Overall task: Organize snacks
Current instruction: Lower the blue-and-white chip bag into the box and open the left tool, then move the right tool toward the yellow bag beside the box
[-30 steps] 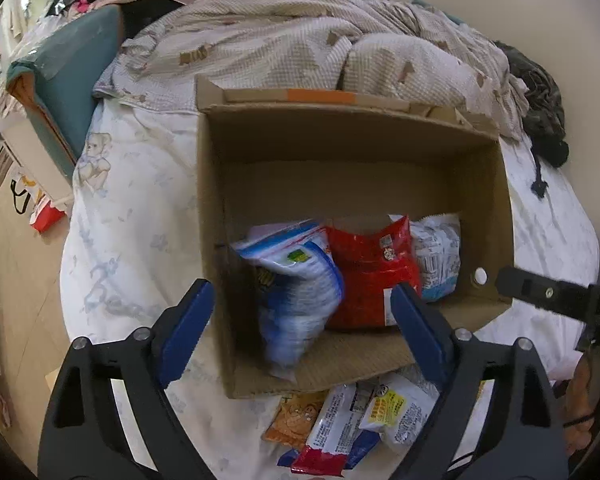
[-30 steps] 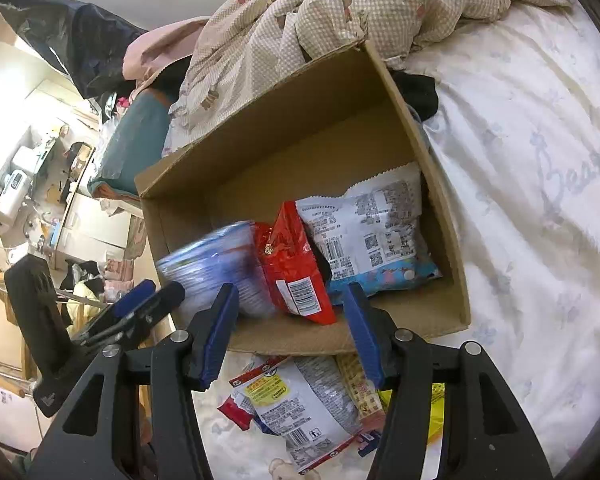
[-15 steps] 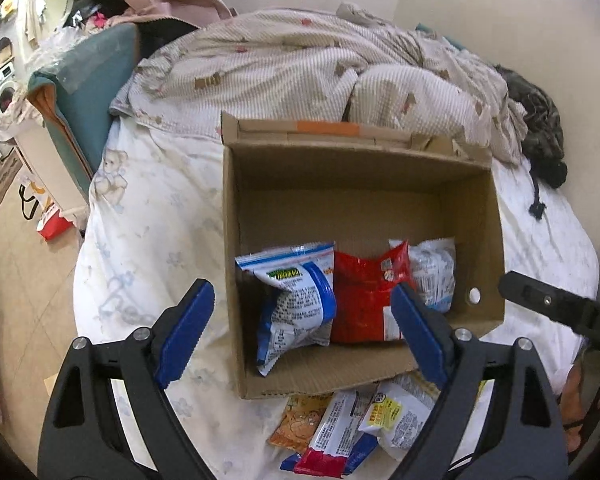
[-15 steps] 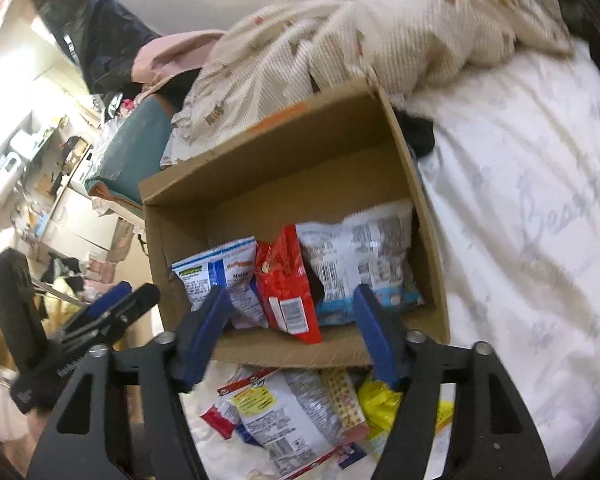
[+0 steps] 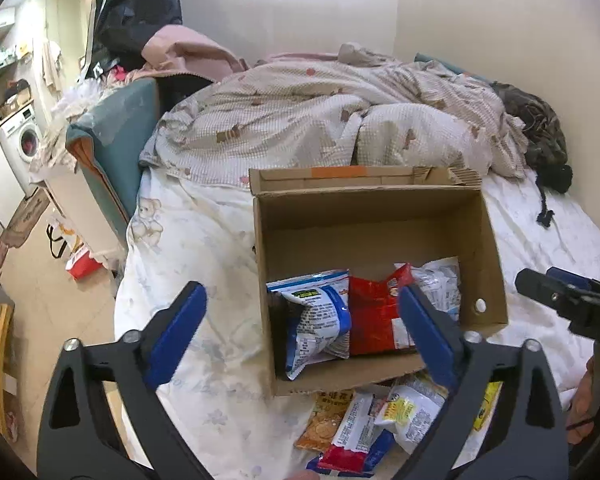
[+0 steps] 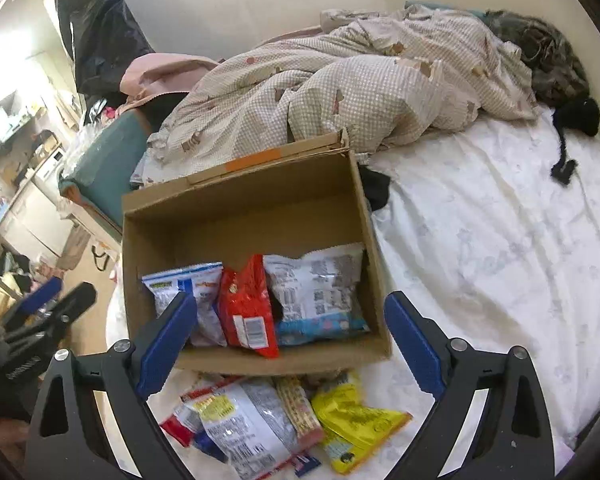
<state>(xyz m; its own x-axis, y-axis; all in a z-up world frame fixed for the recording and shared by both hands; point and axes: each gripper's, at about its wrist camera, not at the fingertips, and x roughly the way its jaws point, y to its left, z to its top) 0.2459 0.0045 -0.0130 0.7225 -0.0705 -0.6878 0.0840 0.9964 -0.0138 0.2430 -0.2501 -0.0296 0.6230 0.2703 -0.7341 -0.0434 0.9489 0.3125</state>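
Note:
An open cardboard box sits on the bed. Three snack bags stand in its near end: a blue-and-white bag, a red bag and a grey-white bag. Several loose snack packets, one of them yellow, lie on the sheet in front of the box. My left gripper and right gripper hover above the box's near edge. The jaws of both are opening, with nothing between them.
A crumpled checked quilt is heaped behind the box. A dark garment lies at the far right. Bare white sheet spreads right of the box. A teal padded chair and the floor lie beyond the bed's left edge.
The blue-and-white bag has dropped and settled inside the box. Both grippers rose and drew back from the box. The right jaws spread much wider.

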